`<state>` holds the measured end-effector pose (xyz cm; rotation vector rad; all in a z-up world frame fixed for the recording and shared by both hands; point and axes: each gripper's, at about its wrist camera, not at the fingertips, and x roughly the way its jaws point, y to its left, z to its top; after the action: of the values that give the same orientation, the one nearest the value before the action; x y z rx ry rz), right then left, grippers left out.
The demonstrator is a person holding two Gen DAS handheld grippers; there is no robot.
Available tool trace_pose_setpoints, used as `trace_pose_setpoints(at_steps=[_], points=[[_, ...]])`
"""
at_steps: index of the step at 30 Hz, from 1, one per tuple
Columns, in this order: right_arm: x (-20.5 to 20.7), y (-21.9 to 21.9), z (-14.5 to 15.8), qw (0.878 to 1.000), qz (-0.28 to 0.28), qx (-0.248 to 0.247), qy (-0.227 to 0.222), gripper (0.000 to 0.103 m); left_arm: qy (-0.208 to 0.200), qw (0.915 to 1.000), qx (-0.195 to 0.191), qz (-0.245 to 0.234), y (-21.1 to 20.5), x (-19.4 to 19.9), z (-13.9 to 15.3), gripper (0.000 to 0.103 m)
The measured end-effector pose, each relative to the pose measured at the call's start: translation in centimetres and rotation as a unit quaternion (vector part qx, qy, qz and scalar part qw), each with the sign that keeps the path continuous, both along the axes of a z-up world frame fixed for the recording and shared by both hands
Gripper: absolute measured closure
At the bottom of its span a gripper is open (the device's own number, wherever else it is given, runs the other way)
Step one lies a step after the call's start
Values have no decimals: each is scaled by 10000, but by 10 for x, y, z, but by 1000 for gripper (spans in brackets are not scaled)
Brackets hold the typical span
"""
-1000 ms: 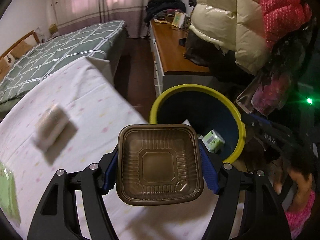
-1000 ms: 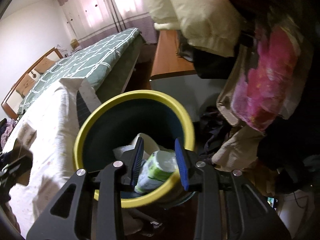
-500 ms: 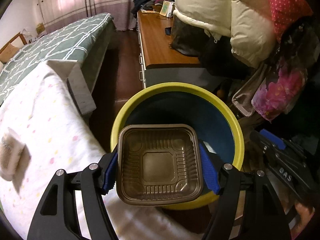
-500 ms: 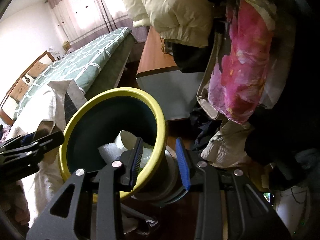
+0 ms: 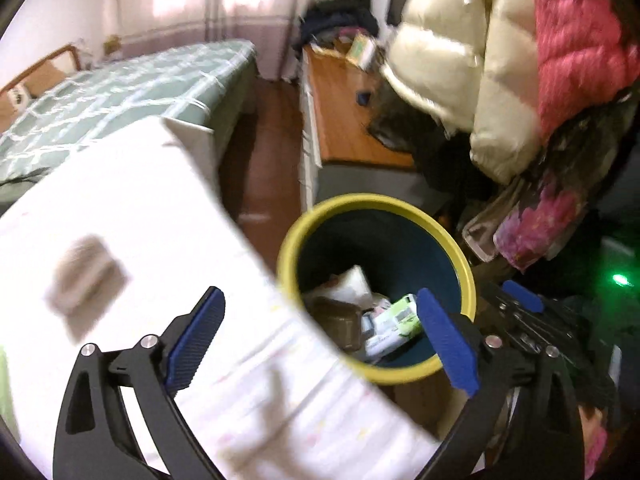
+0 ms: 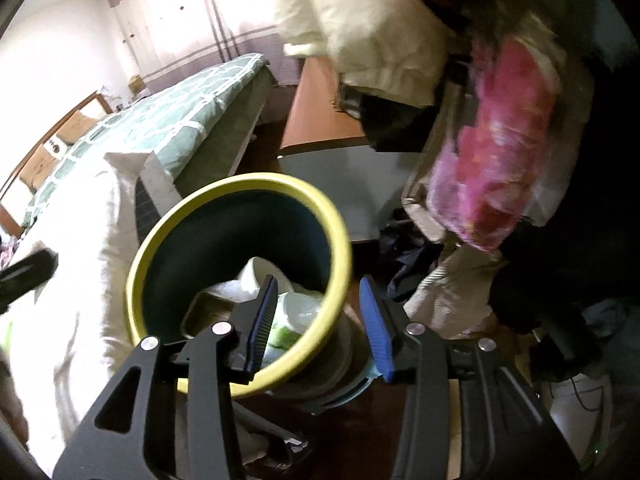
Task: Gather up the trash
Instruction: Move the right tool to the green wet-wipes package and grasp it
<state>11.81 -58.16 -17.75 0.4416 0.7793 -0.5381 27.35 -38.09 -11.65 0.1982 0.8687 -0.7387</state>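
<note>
Beside the bed (image 5: pixel 120 216) the yellow-rimmed bin (image 5: pixel 464 268) now holds the brown tray (image 5: pixel 340 320), dropped from the left gripper (image 5: pixel 320 332), whose jaws have just sprung wide and empty, while the right gripper (image 6: pixel 318 320), also opening, grips nothing, so next comes the wrapper (image 5: pixel 86 276) lying on the bed.

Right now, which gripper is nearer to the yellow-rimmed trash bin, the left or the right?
Right. The right gripper hangs over the trash bin, its near rim showing between the open fingers. The left gripper is wide open and empty, mostly above the white cloth beside the bin.
</note>
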Motion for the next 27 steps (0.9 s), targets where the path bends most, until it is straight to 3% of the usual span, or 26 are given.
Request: trace_pose_setpoints(at_steps=[6,11,17,27], points=[[25,38,4,9990,448,-74,24,61,-542,9944,-138,892,108,-20,20,5],[50,78,11,9959,880,-188,29,61,-825,9787,-33,1881,200,-26,17,5],[84,136,21,9886,1468,-343,21,60,-971,9523,119,2890,302,-27,7,5],[143,277,41,9539,2952,-551,-10,60,-768,8892,165,4508,440,-23,-25,5]])
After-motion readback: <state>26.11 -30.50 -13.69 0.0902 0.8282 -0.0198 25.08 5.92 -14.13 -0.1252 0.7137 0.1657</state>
